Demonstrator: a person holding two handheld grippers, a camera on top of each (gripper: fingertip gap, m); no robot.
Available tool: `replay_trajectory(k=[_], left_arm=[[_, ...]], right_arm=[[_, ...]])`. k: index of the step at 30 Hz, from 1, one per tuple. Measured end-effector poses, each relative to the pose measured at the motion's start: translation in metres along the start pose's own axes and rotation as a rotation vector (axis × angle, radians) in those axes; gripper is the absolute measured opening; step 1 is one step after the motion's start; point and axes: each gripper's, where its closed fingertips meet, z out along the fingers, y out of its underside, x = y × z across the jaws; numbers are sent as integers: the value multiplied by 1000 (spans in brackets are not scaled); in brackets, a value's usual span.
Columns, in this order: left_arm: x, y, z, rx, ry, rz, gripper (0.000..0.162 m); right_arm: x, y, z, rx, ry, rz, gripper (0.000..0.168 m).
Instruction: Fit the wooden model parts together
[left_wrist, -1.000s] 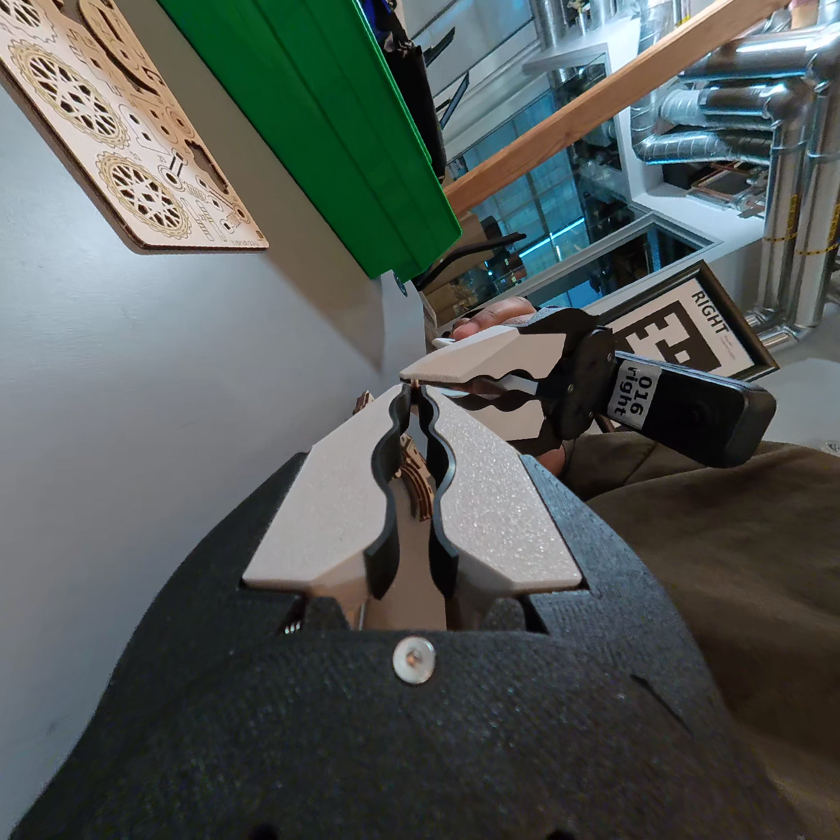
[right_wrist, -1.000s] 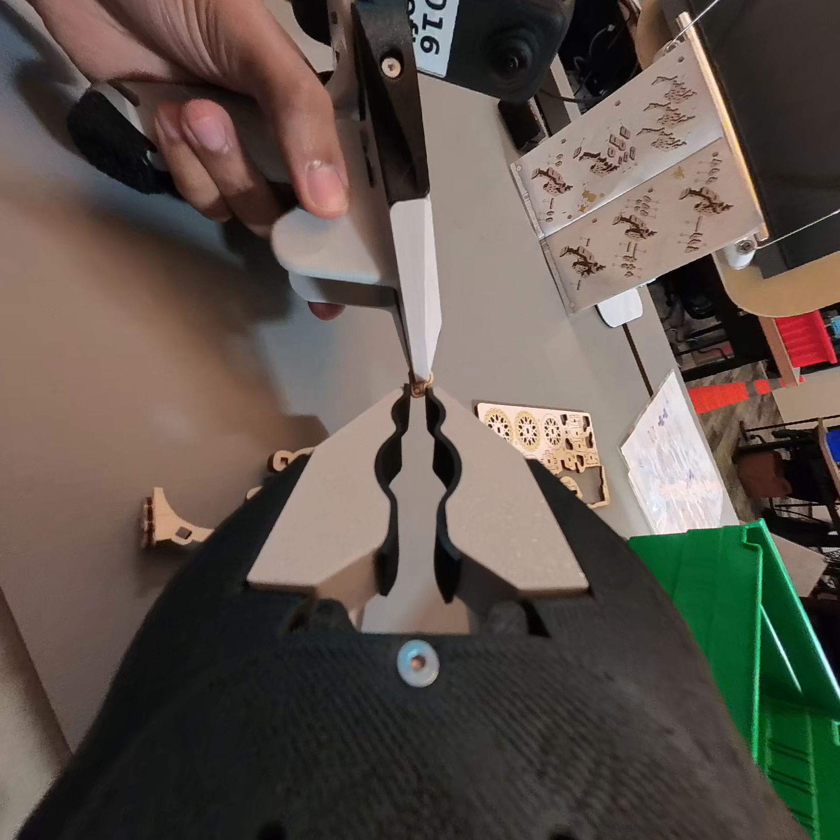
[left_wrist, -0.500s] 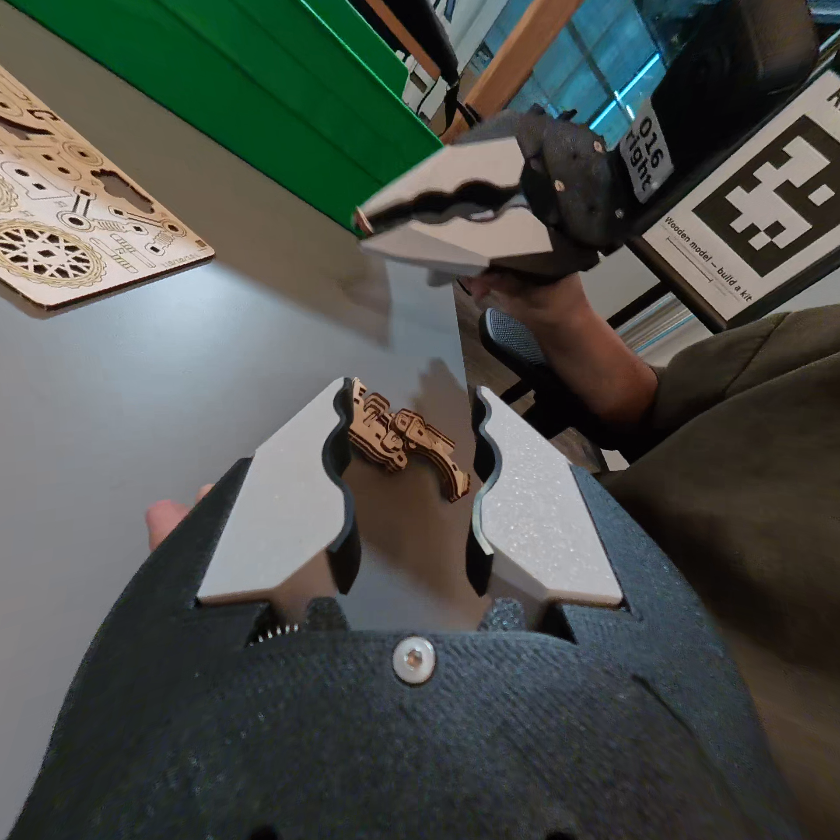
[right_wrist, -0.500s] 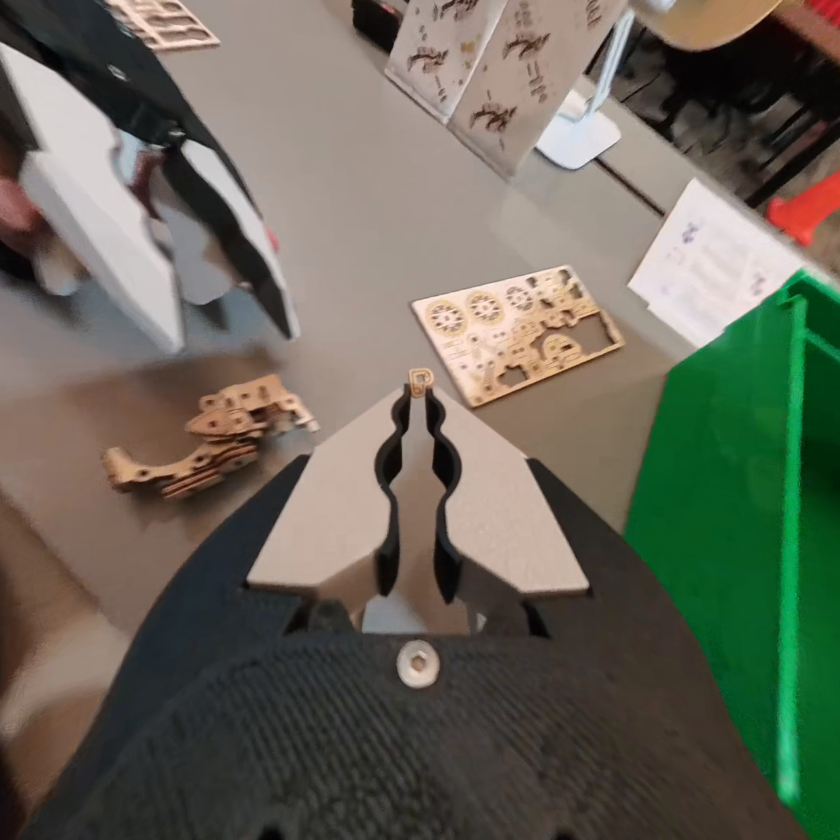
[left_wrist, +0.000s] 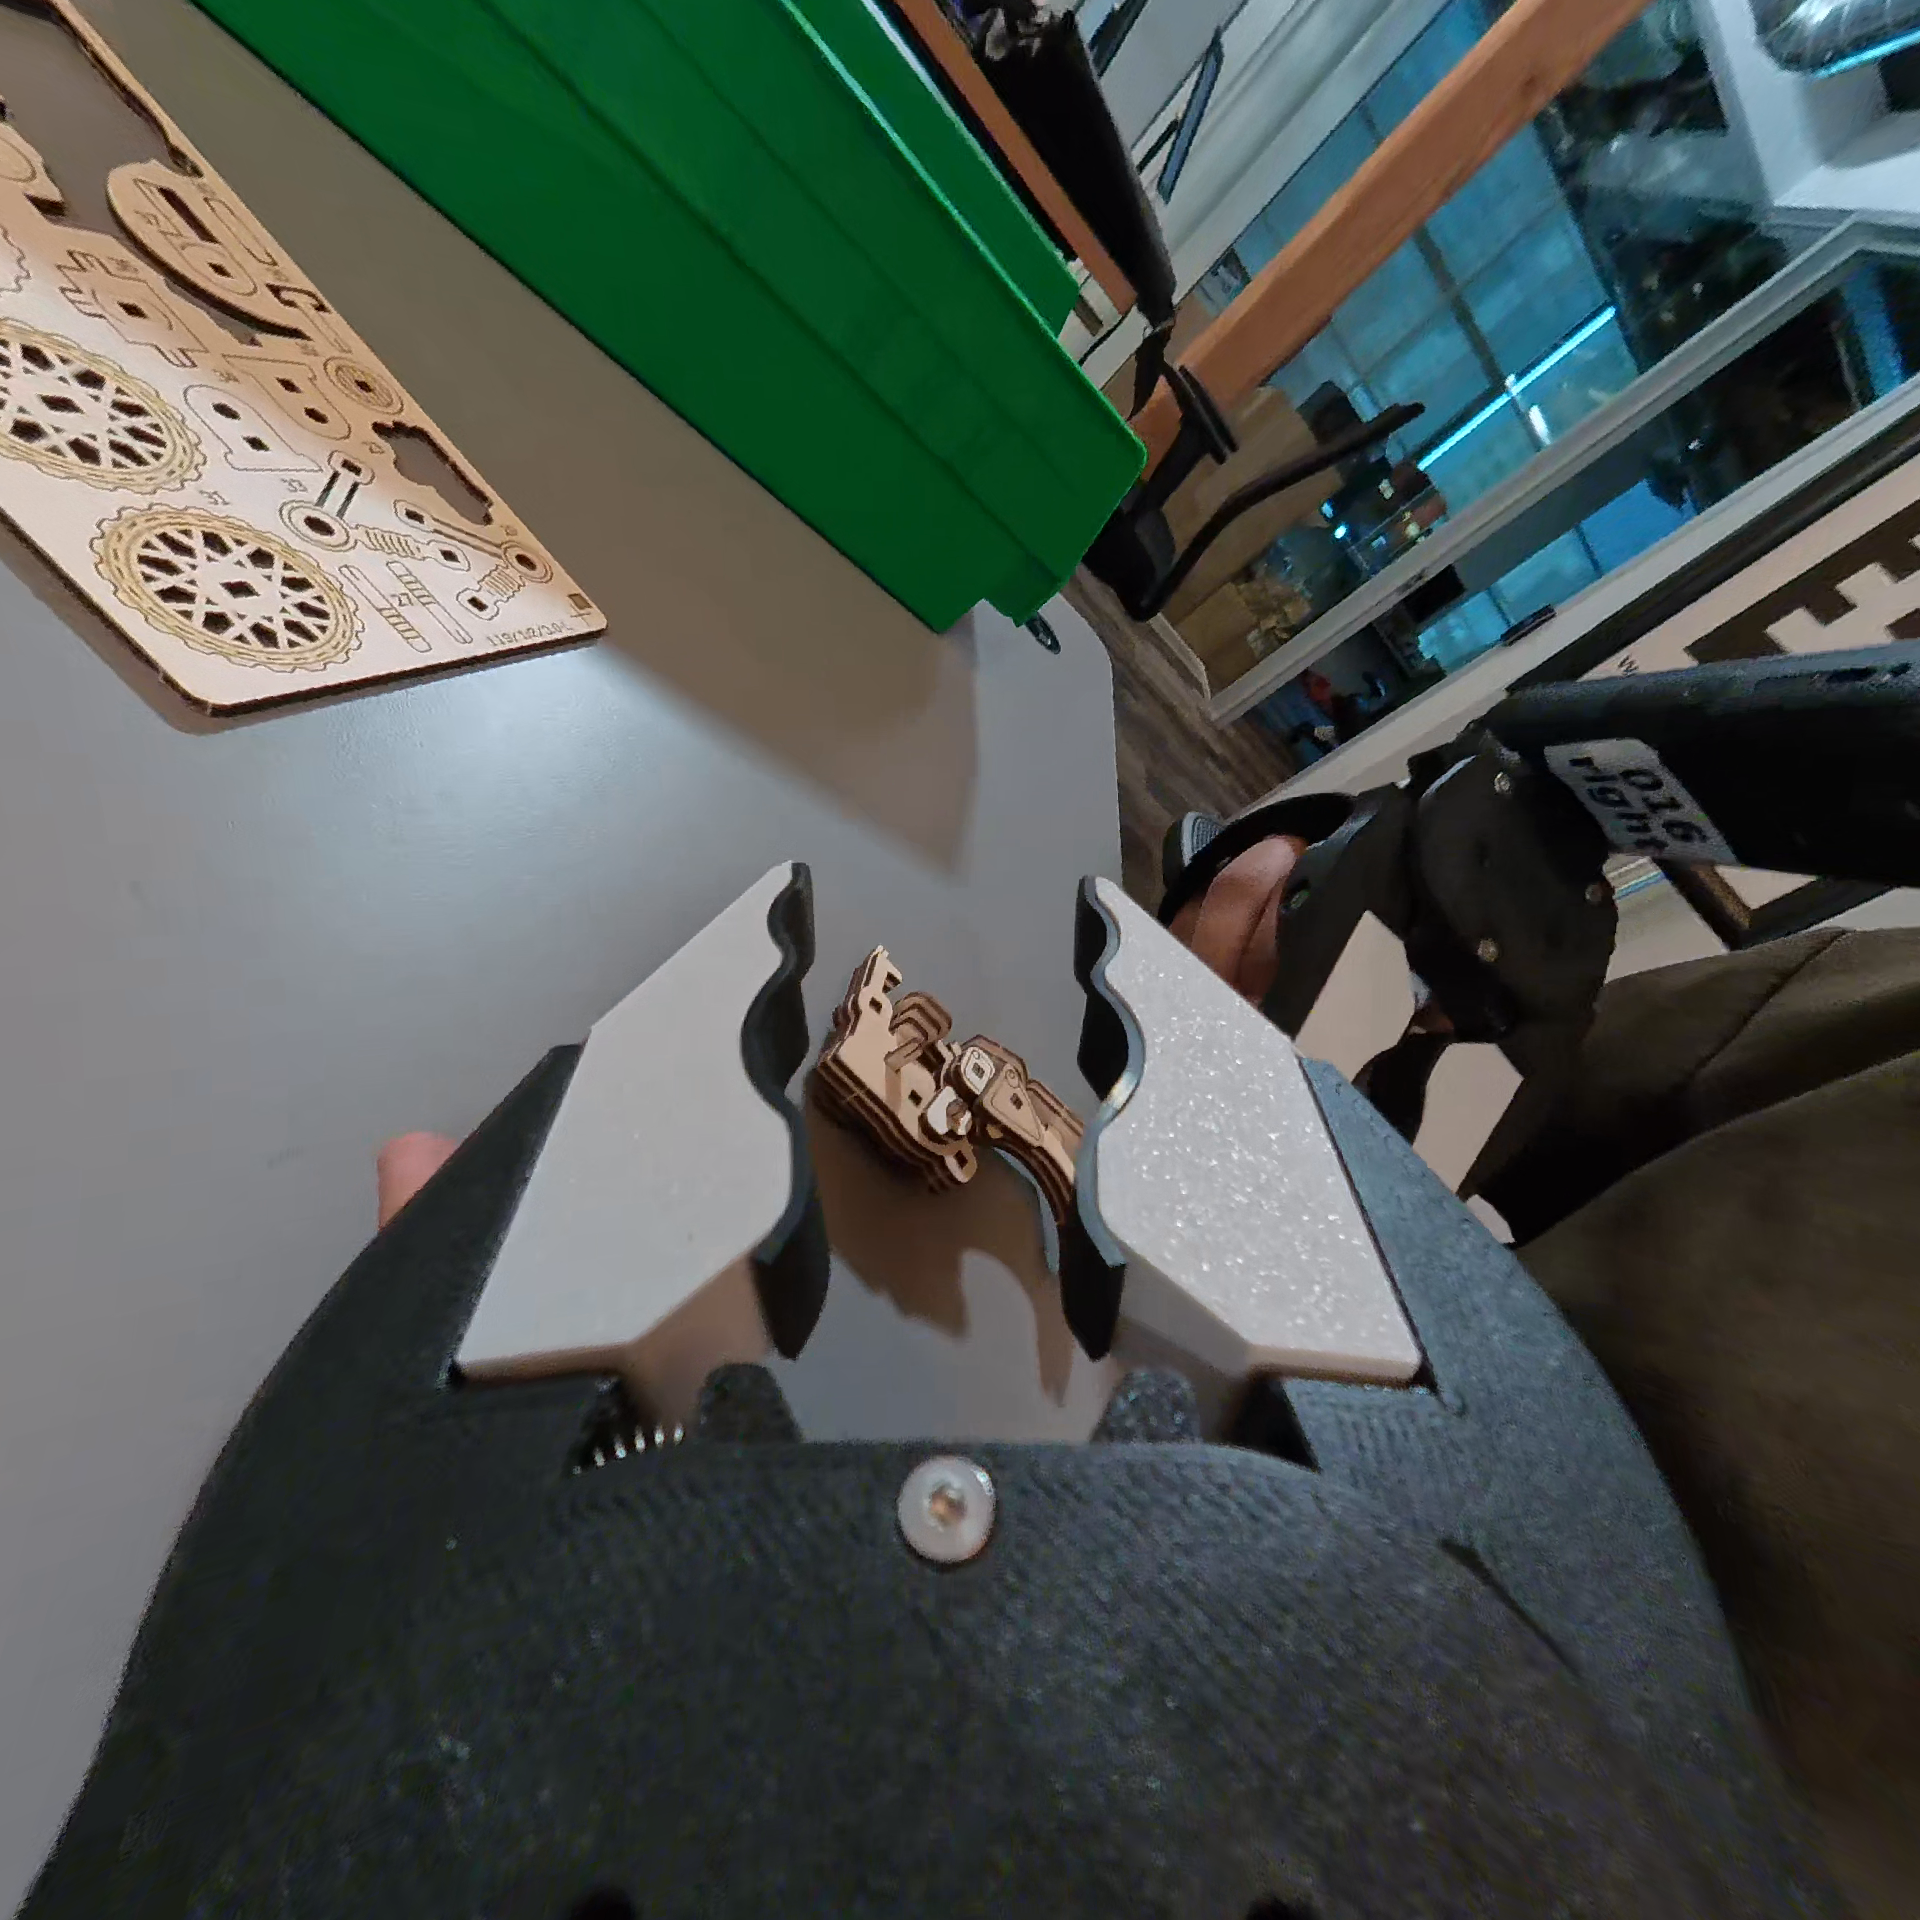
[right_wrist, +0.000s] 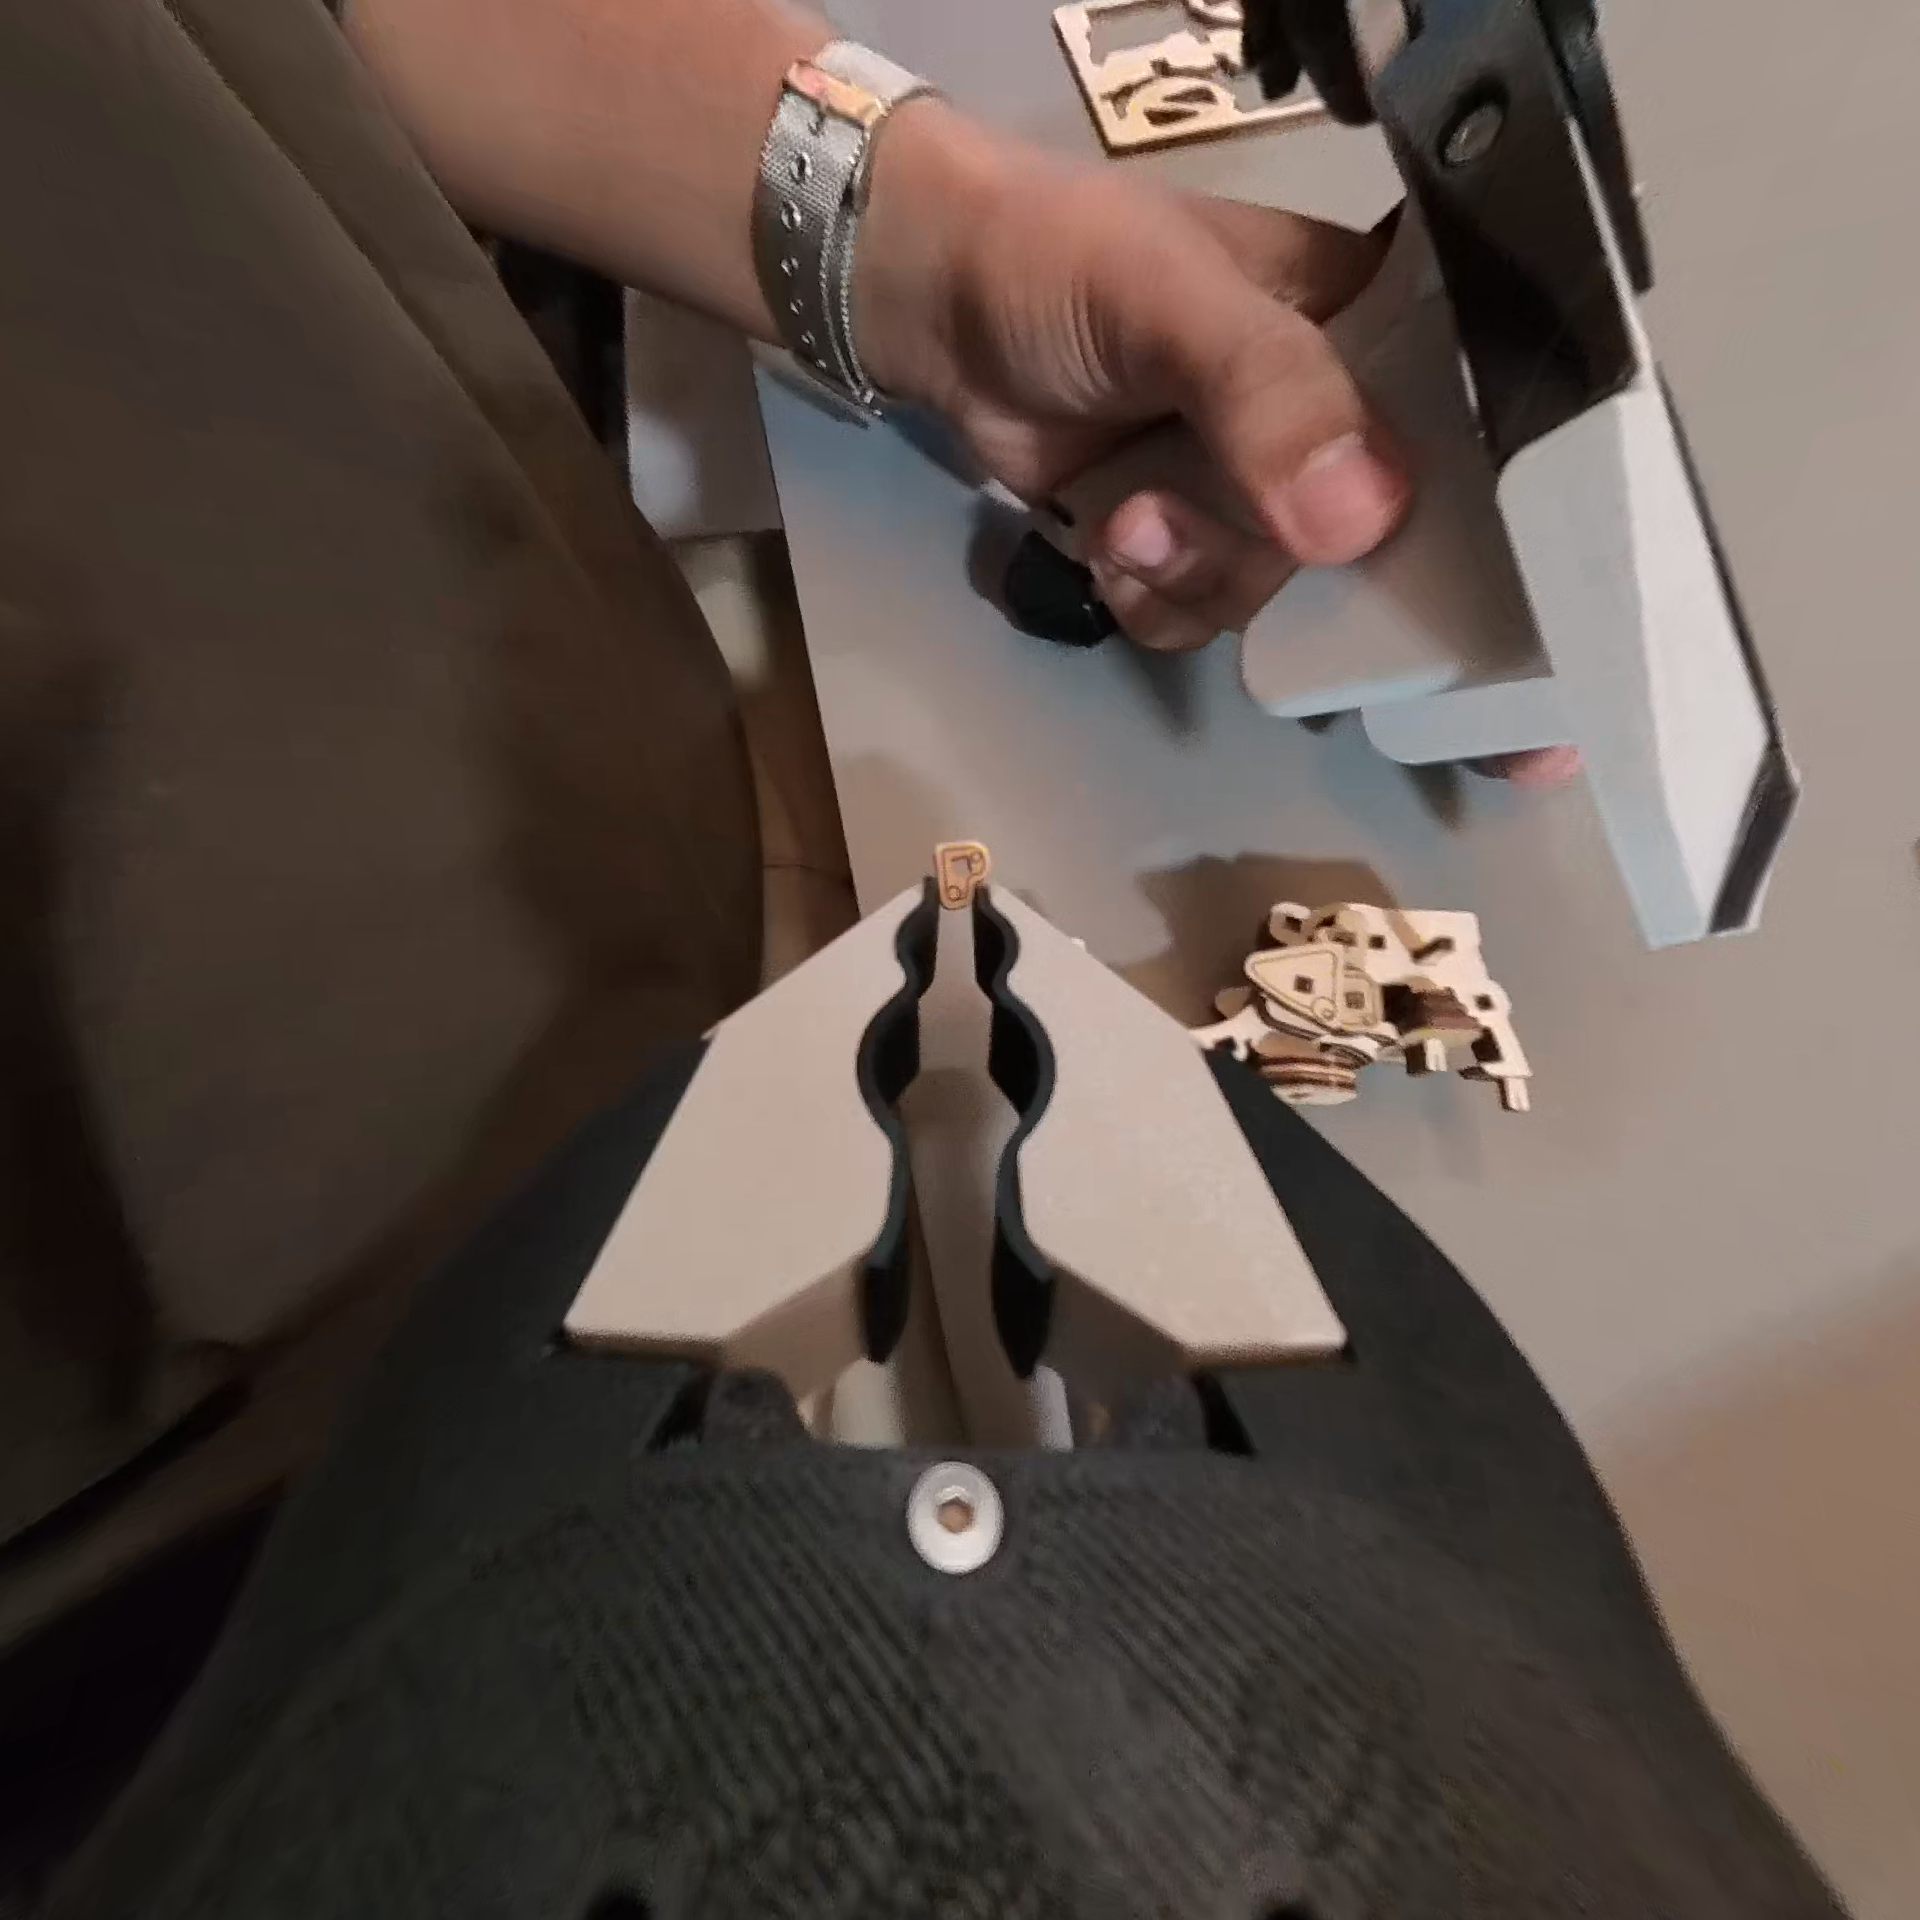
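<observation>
Left gripper (left_wrist: 940, 1049) down low over the grey tabletop (left_wrist: 312, 935), fingers (left_wrist: 665, 1132) spread wide, nothing between them but air and the wooden sub-assembly (left_wrist: 935, 1091) lying flat on the surface, framed in the gap, touching neither pad as far as can be told. Right gripper (right_wrist: 958, 896) off to the side near the edge, fingers nearly together and pinching a tiny tan wooden piece (right_wrist: 961, 871) right at the very tips, most of it sticking out beyond them.

Step in hand, by the look of it: getting a firm hold on the sub-assembly so the small piece can go in. Worth closing the left fingers across the thick layered middle, not on the thin curved tail, which looks liable to snap or pivot. Worth squeezing slowly, too, since a loose stack of plywood layers may skid on a smooth top. Best lifted with the slotted face turned toward the right gripper, clear of the pads. Small piece held only by a sliver, so a straight, gentle push along the slot, no twisting, or likely to flick out.

Perforated wooden parts sheet (left_wrist: 208, 436) and green bin (left_wrist: 727, 260) well apart at the far side, out of the way
</observation>
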Motion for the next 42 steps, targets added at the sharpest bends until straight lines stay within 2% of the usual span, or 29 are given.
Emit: replay_trajectory(k=[8,15,27,36,42], left_arm=[[-1,-13,-10,113,9,-30,47],[-8,-17,-19,121,-21,-17,47],[-5,10,-24,-82,13,26,46],[1,34,-20,-218,6,77,38],[29,34,-17,-206,154,38,37]], right_arm=[[42,35,-24,-206,214,-34,5],[92,54,-45,-229,428,31,5],[77,33,-32,-114,330,98,5],[109,52,-36,-209,496,189,5],[131,53,-52,-173,609,223,5]])
